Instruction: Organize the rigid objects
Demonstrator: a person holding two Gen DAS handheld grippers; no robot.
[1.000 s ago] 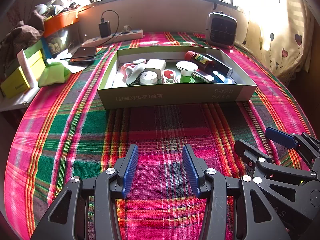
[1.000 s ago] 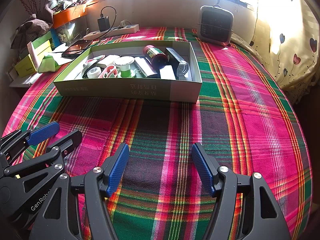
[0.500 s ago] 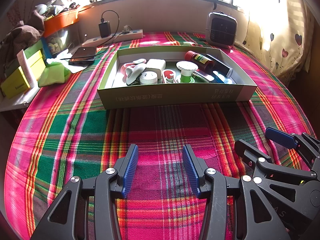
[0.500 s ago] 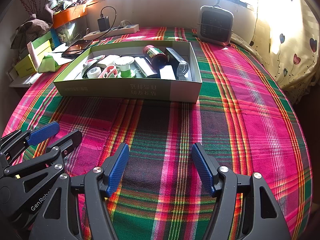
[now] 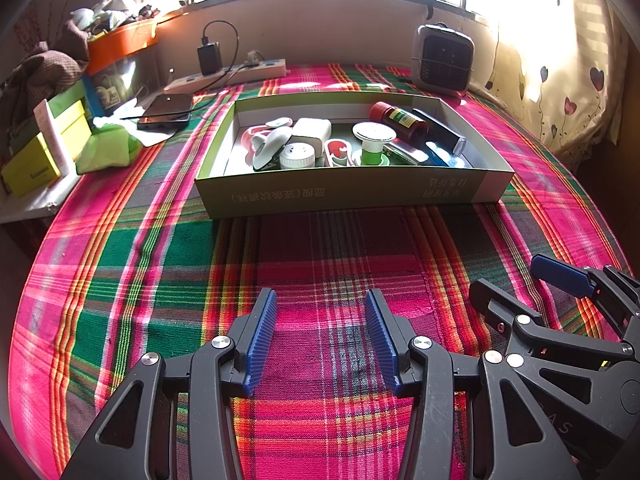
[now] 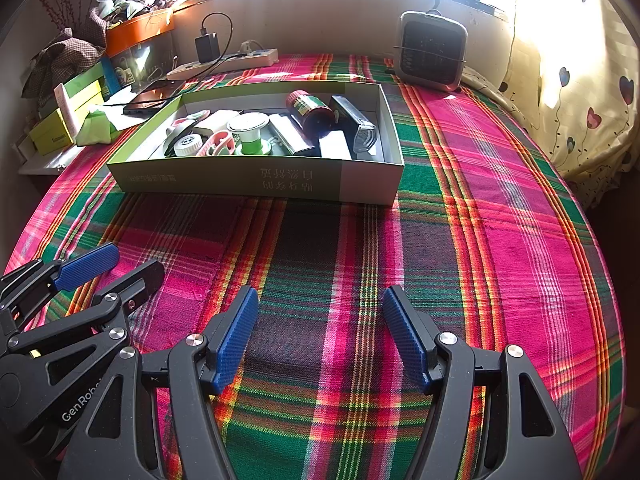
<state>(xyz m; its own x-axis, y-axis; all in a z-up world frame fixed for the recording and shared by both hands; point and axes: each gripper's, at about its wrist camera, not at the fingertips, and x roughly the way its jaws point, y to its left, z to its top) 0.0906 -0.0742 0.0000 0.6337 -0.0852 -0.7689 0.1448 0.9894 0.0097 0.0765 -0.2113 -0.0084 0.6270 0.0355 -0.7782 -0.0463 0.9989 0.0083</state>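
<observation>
Both claws empty, the box of stuff sits up at 12 o'clock

The left gripper [image 5: 320, 340] hangs wide with nothing in it over the woven plaid cloth [image 5: 140, 280]. The cardboard box [image 5: 348, 194], long side crosswise, lies well ahead of it, full of hard plastic bits like a white round lid [image 5: 297, 155] and a red bottle [image 6: 310, 109] on its side. The right gripper [image 6: 320, 336] gapes wider, box at 11 o'clock, so the left one's probably better lined up.
</observation>
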